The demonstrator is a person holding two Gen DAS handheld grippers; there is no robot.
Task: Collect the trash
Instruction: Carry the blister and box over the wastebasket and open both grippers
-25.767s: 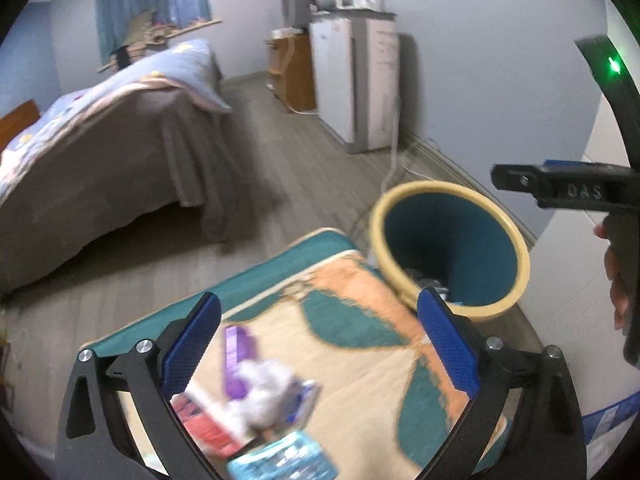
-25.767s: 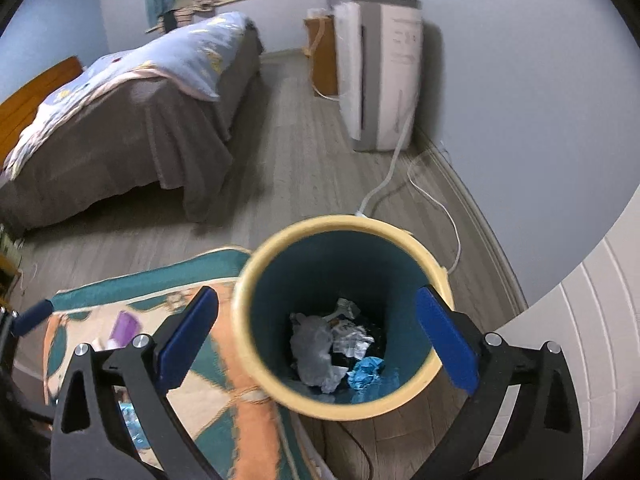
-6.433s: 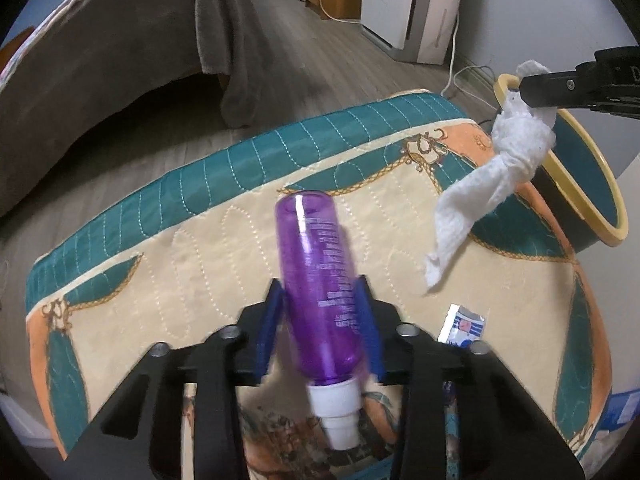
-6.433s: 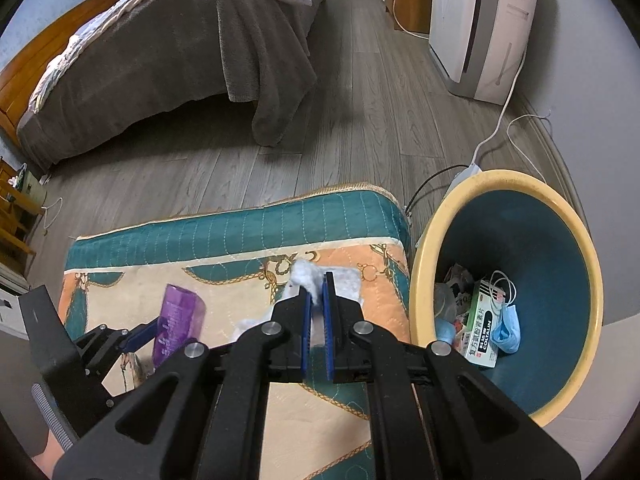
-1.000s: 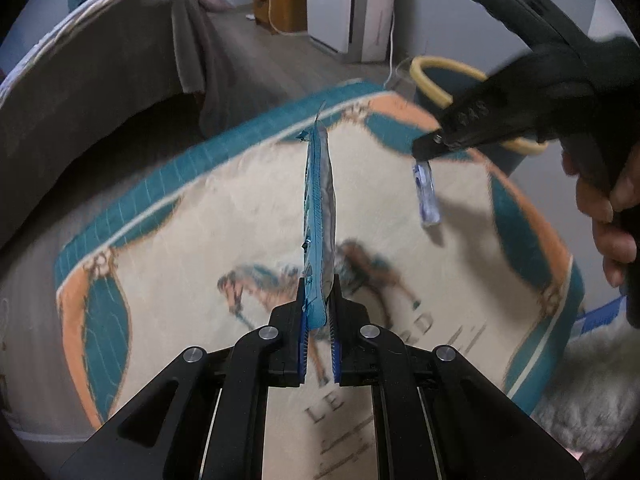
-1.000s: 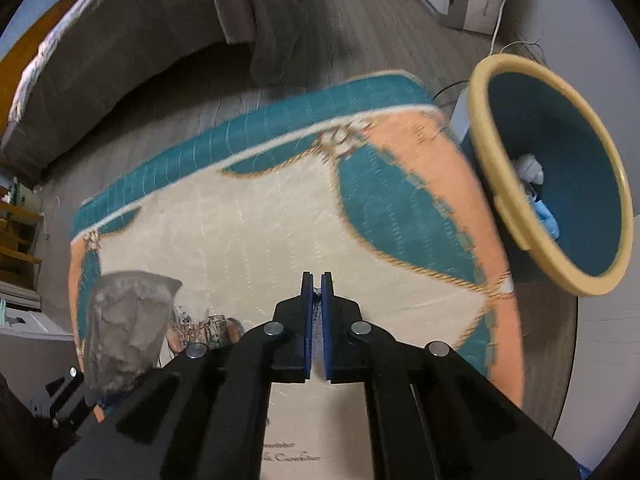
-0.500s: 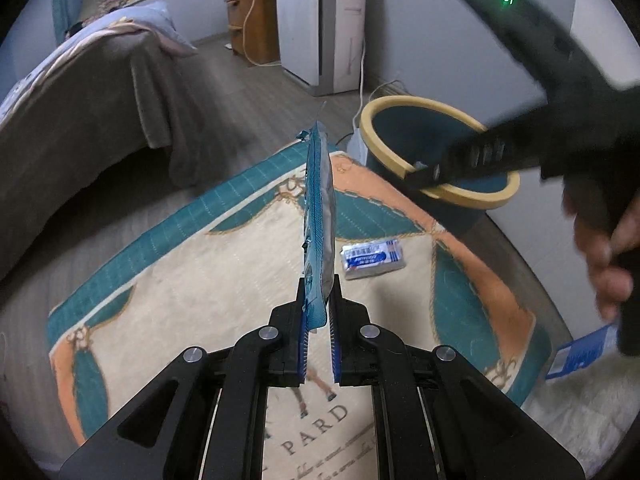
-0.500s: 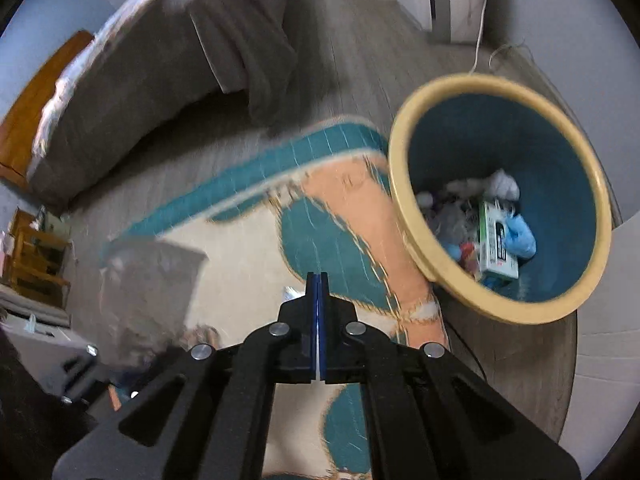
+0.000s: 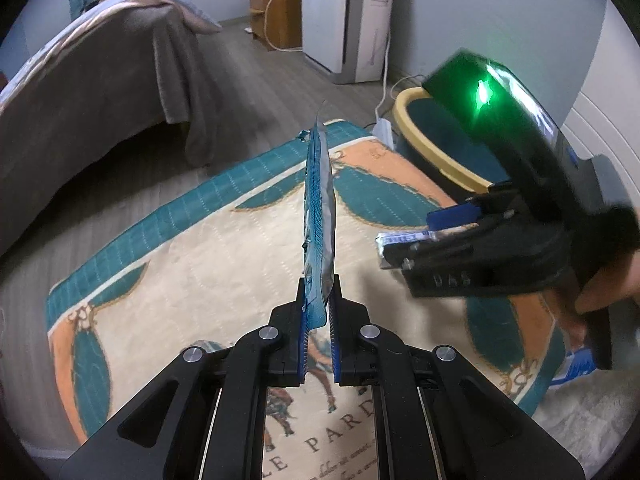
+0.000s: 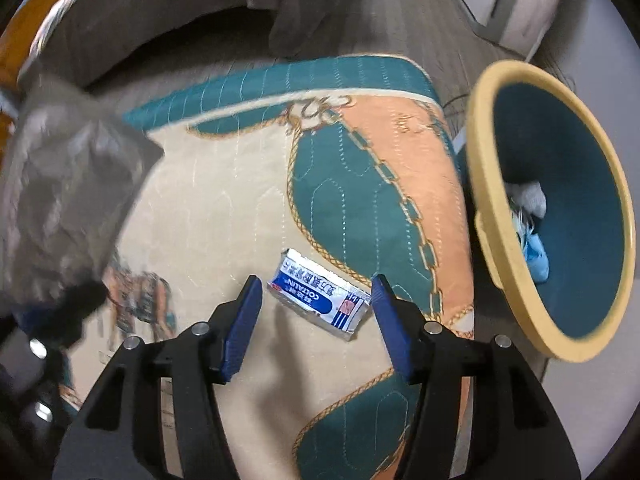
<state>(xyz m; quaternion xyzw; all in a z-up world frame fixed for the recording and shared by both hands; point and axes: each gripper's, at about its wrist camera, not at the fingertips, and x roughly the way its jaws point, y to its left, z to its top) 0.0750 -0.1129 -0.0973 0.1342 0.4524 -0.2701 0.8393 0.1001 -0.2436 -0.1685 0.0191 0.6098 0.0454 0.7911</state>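
Note:
My left gripper (image 9: 319,312) is shut on a flat blue and silver foil wrapper (image 9: 318,216), held edge-on above the rug; the wrapper shows grey and blurred in the right wrist view (image 10: 68,184). My right gripper (image 10: 314,308) is open, its fingers on either side of a small blue and white box (image 10: 320,298) that lies on the rug. That gripper and the box (image 9: 404,237) also show in the left wrist view. The yellow-rimmed teal bin (image 10: 560,208) stands at the rug's right edge with trash inside.
A teal, cream and orange quilted rug (image 9: 200,248) covers the floor. A bed with a brown cover (image 9: 80,92) is at the far left. A white appliance (image 9: 344,16) and its cable stand by the far wall behind the bin (image 9: 436,148).
My right gripper has opened and come down around the small box on the rug. The left gripper still holds the wrapper and has hardly moved.

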